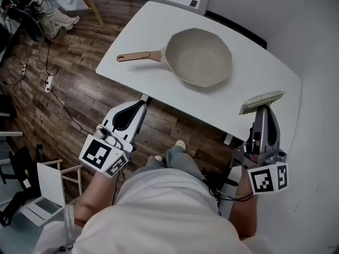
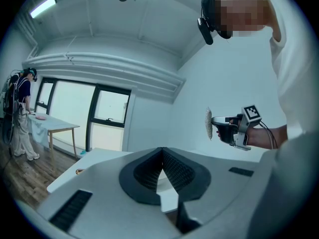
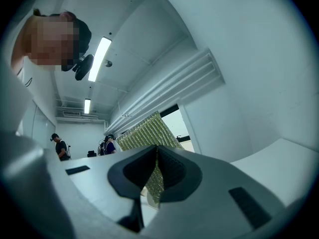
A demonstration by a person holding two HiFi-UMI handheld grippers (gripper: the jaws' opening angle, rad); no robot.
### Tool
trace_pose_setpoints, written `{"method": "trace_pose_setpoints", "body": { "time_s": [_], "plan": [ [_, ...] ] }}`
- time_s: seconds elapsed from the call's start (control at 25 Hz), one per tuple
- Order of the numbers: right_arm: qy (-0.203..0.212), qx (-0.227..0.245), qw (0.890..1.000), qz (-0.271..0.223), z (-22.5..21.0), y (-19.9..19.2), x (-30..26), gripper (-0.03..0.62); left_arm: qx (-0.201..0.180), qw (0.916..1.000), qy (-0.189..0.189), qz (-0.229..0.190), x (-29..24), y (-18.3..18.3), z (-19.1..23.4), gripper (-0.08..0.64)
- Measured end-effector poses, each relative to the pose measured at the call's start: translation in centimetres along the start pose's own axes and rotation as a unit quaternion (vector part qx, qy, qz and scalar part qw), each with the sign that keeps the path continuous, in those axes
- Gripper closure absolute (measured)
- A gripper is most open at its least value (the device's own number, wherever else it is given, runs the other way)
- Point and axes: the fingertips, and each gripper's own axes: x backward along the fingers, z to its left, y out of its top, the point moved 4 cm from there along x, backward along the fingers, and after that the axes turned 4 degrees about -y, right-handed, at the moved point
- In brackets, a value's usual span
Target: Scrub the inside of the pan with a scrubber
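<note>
Black-and-white square markers (image 1: 99, 155) on left tool (image 1: 139, 106), right tool (image 1: 261, 110) with scrubber (image 1: 261, 100).

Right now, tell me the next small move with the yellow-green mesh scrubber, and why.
Probably carry the right gripper, shut on the yellow-green mesh scrubber, forward and left over the round cream pan and lower it inside. The scrubber hangs near the edge of the white table, apart from the pan, whose bowl lies empty.

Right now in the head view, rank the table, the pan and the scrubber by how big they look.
1. table, clearly the largest
2. pan
3. scrubber, the smallest, even though it may be held somewhat nearer the camera than the pan
</note>
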Motion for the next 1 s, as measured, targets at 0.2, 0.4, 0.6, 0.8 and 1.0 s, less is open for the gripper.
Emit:
{"method": "trace_pose_setpoints", "body": {
  "time_s": [0.2,0.4,0.6,0.8,1.0],
  "plan": [
    [0.014,-0.002,1.0,0.009,-0.9,0.0,-2.3,0.565,0.001,0.9999,0.016,-0.003,-1.3,0.6,0.6,0.548],
    [0.035,-0.006,0.999,0.014,-1.5,0.2,-4.5,0.565,0.0,0.9995,0.032,0.0,-2.3,1.1,0.9,0.549],
    [0.053,-0.01,0.998,0.016,-2.8,0.1,-6.1,0.565,-0.003,0.9987,0.051,-0.005,-3.5,1.2,0.8,0.548],
    [0.07,-0.009,0.997,0.018,-4.0,0.4,-7.0,0.565,-0.004,0.9975,0.07,-0.01,-4.2,1.2,0.3,0.549],
    [0.077,-0.011,0.997,0.02,-5.2,0.7,-7.3,0.565,-0.001,0.9965,0.083,-0.011,-5.0,1.2,-0.1,0.548]
  ]
}}
